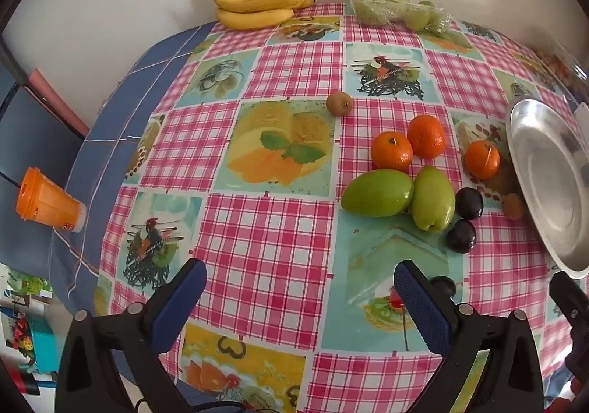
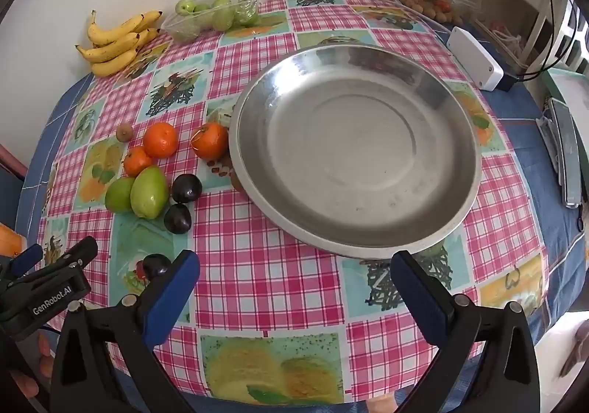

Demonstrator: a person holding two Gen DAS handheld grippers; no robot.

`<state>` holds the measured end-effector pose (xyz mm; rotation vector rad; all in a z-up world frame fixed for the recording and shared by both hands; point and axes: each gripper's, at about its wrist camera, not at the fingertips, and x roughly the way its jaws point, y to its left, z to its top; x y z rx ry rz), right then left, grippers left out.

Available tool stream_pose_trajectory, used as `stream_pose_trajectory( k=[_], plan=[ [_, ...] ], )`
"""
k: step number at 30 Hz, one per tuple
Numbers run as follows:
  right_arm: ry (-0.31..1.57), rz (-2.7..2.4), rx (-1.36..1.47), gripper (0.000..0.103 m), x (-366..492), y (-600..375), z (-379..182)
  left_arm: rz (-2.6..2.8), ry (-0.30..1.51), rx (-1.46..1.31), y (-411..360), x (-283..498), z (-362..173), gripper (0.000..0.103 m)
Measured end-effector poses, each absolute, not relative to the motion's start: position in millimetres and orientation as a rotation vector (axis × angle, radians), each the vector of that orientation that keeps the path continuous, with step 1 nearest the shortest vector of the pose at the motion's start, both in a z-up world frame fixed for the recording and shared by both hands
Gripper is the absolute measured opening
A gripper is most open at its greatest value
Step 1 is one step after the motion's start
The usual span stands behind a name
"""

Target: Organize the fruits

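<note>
The only writing I can read is "GenRobot.AI" on the left gripper's (image 2: 55, 265) body, seen from the right wrist camera. The orange cup (image 1: 48, 200) off the table's left edge carries print too small for me to read.

My left gripper (image 1: 298, 288) is spread wide and holds nothing; my right gripper (image 2: 294, 276) is likewise spread and holds nothing, hanging over the near rim of the steel bowl (image 2: 441, 225).

The table wears a cloth (image 2: 265, 265) of pink-and-white checks and printed fruit squares, over a blue under-cloth. A pale wall stands behind it.

The loose fruit lies just left of the bowl: three tangerines (image 2: 160, 140), two green mangoes (image 2: 149, 192) touching each other, dark plums (image 2: 186, 188), and a kiwi (image 2: 124, 131) a little apart. Bananas (image 2: 114, 45) and a wrapped tray of green fruit (image 2: 217, 15) sit against the wall. A white box (image 2: 475, 57) lies right of the bowl.
</note>
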<state>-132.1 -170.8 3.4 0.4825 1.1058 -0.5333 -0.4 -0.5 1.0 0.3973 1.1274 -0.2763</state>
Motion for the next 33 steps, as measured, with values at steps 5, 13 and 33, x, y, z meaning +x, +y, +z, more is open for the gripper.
stream_pose_trajectory(
  k=[5, 13, 33],
  plan=[
    [1.112, -0.549, 0.458, 0.103, -130.1, -168.0, 4.3, -0.296, 1.086, 0.36, -1.9, -7.9, 10.5, 0.103],
    [1.107, -0.551, 0.457, 0.103, -131.2, -169.9, 3.4, -0.307, 1.09, 0.342, -5.4, -7.4, 14.8, 0.103],
    [1.067, -0.544, 0.44, 0.103, -129.6, -168.9, 11.7, -0.348, 1.102, 0.325, -3.3, -6.7, 14.3, 0.103]
  ],
)
